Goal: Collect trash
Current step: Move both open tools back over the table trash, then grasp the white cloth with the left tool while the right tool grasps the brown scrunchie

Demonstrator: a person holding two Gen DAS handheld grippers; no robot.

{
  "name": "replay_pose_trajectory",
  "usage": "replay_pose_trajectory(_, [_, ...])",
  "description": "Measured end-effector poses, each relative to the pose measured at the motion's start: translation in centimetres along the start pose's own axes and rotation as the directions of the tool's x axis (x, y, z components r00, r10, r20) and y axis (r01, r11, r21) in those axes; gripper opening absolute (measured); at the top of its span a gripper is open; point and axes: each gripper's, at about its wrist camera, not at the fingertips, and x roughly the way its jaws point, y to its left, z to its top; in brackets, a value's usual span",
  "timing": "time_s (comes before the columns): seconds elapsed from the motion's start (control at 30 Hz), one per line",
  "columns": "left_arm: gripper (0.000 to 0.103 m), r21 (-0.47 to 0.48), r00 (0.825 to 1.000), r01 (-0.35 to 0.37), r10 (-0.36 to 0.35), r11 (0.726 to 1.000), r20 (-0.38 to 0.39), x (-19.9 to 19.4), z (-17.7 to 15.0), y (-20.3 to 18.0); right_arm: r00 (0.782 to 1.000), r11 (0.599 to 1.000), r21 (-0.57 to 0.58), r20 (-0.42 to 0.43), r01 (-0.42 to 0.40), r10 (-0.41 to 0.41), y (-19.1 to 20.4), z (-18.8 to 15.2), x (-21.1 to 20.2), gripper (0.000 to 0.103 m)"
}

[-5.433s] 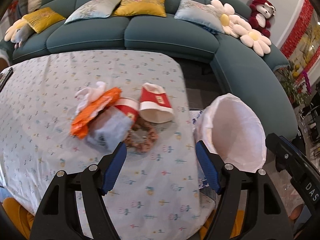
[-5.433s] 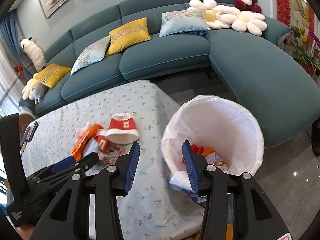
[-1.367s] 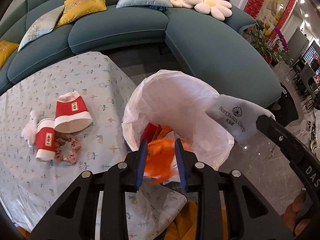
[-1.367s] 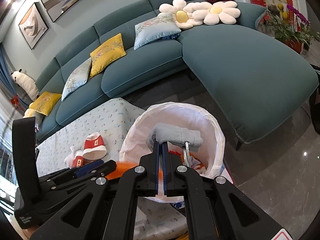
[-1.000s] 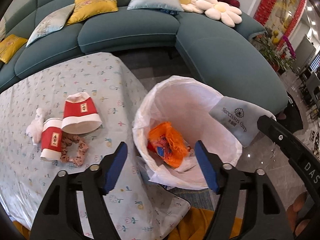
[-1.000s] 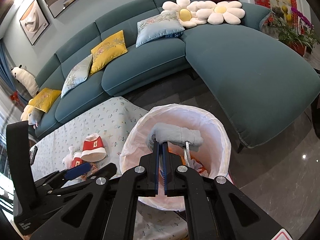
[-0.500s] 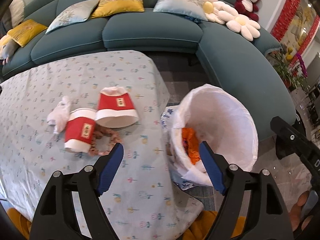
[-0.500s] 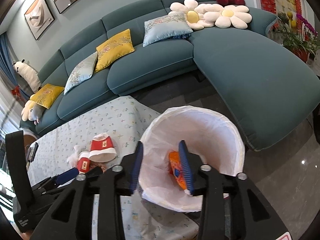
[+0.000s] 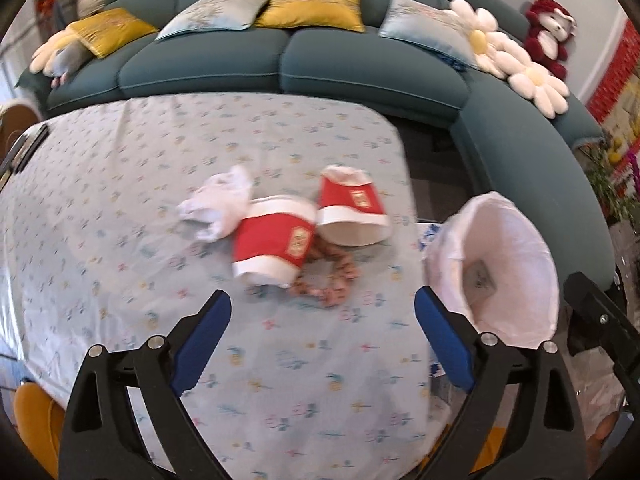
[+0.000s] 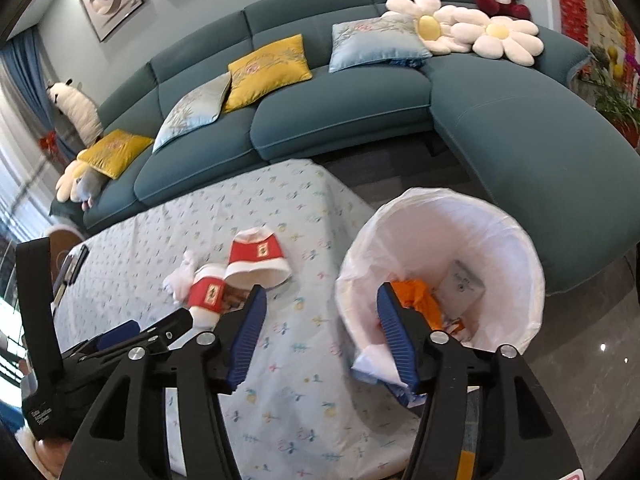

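Observation:
Two red-and-white paper cups lie tipped on the table: one near, one farther. A crumpled white tissue lies left of them and a pink scrunchie under them. The white-lined trash bin stands off the table's right edge, holding an orange wrapper and a grey pouch. My left gripper is open and empty, just short of the near cup. My right gripper is open and empty, between the table edge and the bin.
The table wears a light floral cloth. A curved teal sofa with cushions and plush toys wraps behind and to the right. A dark remote lies at the table's far left edge. Grey floor lies right of the bin.
Both grippers opened over the bin and dropped the orange wrapper and the grey pouch into it. The left gripper has since swung left, back over the table toward the cups.

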Motion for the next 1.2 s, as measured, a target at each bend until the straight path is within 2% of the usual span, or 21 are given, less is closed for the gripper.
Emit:
replay_pose_trajectory(0.33, [0.089, -0.098, 0.998, -0.050, 0.046, 0.994, -0.038, 1.3, -1.3, 6.5, 0.996, 0.998, -0.054, -0.090, -0.021, 0.017, 4.2, -2.5, 3.7, 0.059])
replay_pose_trajectory(0.53, [0.089, -0.129, 0.996, -0.068, 0.060, 0.989, -0.064, 2.8, -1.1, 9.2, 0.989, 0.997, -0.072, -0.147, -0.027, 0.016, 6.3, -3.0, 7.4, 0.059])
replay_pose_trajectory(0.87, [0.088, -0.169, 0.997, -0.057, 0.046, 0.984, -0.066, 6.6, 3.8, 11.3, 0.973, 0.998, -0.053, -0.230, -0.019, 0.006, 8.1, -2.5, 14.3, 0.059])
replay_pose_trajectory(1.0, [0.086, -0.163, 0.996, -0.051, 0.038, 0.985, -0.081, 8.8, 5.7, 11.2, 0.967, 0.999, -0.050, -0.255, -0.006, -0.007, 8.5, -2.3, 16.8, 0.052])
replay_pose_trajectory(1.1, [0.074, -0.158, 0.994, -0.030, 0.013, 0.987, -0.113, 10.8, 6.5, 11.1, 0.961, 0.999, -0.048, -0.276, 0.010, -0.023, 8.7, -2.4, 18.4, 0.049])
replay_pose_trajectory(1.2, [0.057, -0.154, 0.990, -0.016, -0.006, 0.988, -0.142, 12.2, 6.7, 11.2, 0.953, 0.999, -0.039, -0.301, 0.009, -0.021, 8.6, -2.7, 19.6, 0.044])
